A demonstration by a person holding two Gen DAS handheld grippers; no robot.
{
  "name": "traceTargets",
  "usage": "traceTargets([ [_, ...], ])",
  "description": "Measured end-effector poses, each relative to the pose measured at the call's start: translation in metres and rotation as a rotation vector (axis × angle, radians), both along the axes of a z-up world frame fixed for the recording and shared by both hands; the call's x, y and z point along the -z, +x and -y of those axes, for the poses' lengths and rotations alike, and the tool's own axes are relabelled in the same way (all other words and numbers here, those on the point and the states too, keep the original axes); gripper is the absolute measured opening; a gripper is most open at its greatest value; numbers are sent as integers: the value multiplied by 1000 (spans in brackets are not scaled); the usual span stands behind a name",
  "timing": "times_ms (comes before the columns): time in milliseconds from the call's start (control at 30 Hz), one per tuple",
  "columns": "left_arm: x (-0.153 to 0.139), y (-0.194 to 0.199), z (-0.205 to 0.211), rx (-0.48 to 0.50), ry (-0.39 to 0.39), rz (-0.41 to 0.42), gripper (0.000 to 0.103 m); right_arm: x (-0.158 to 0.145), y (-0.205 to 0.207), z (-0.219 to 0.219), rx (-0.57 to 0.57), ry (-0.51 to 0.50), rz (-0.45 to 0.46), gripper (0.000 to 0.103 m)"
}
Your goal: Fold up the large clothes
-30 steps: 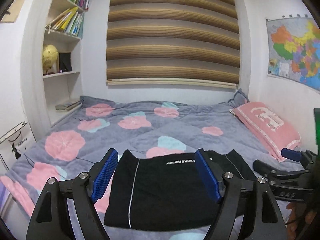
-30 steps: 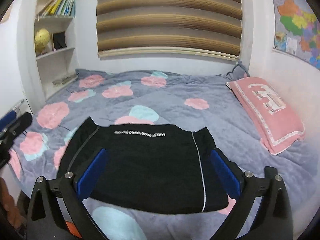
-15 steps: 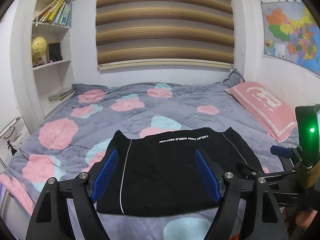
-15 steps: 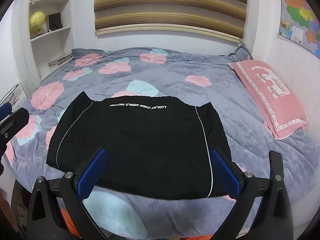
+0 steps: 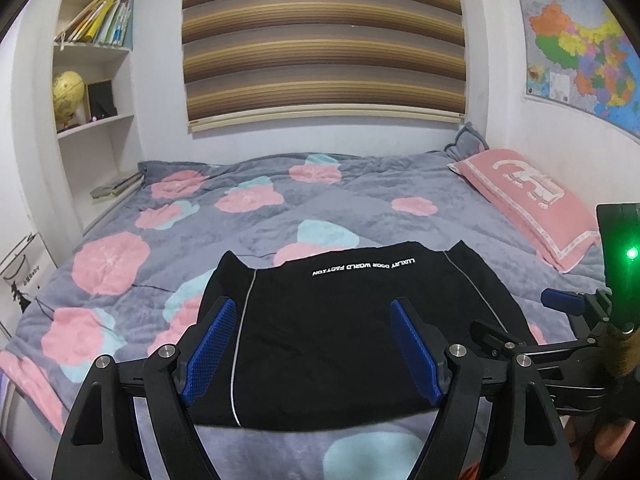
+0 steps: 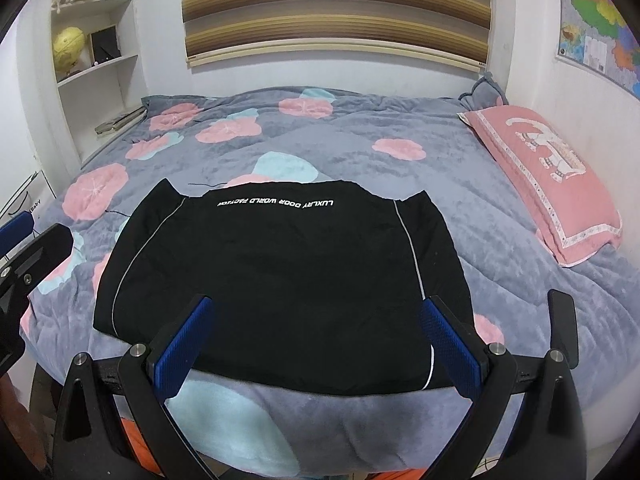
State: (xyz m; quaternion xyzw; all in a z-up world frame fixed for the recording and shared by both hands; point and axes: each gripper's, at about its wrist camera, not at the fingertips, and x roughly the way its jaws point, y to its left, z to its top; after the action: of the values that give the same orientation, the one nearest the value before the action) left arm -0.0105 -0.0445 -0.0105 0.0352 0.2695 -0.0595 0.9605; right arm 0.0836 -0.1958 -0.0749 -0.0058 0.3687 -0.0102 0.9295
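Nearest, the left tool (image 5: pixel 312 344) and the right tool (image 6: pixel 316 340) both hang with jaws wide apart, holding nothing, above the near edge of the bed (image 6: pixel 500 216). Over the last second both have pulled back and risen, so more of the black garment (image 6: pixel 280 280) now shows between their fingers. It lies flat near the bed's front edge as a compact rectangle, white lettering toward the far side. That retreat suggests this fold is finished or nearly so. Farther off, a pink pillow (image 6: pixel 548 168) rests at the right.
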Motion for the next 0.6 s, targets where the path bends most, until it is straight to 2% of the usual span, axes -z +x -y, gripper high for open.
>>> traceTargets([
  [400,1,3,11,28,6,-26,80,4,3,3,1,17,-14,103],
  [600,2,0,19,40,33,-19,80,5,3,3,1,18,-17,103],
])
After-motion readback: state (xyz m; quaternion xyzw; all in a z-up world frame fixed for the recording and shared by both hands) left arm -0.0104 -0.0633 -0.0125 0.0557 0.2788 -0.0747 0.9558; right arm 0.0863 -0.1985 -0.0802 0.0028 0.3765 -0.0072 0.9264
